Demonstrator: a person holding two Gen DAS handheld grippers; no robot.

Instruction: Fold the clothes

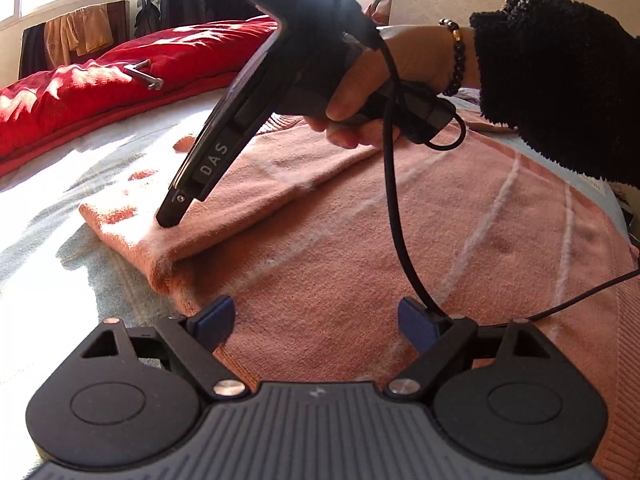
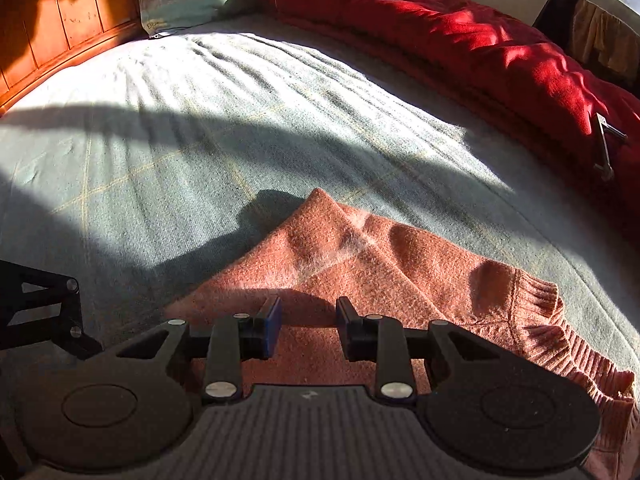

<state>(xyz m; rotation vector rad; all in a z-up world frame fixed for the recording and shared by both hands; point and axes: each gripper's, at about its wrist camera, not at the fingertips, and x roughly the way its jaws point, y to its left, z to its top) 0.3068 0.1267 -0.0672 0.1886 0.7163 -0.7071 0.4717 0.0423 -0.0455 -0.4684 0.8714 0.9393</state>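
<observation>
Sweater (image 1: 360, 232), salmon knit, lies flat on bed (image 2: 200, 128), one sleeve (image 1: 224, 204) already folded in across the body. Right gripper (image 2: 308, 326) tilts down with fingertips on the folded sleeve, probably pressing it flat; fingers part-open, nothing pinched between the pads, knit only beneath them. Left gripper (image 1: 316, 322) hovers low over the body panel, fingers spread wide, empty, fabric showing in the gap; likely waiting to grab the near hem or steady the body. Cuff (image 2: 536, 296) lies right of the right fingers. Red quilt (image 2: 460, 40) sits well beyond, out of the way.
</observation>
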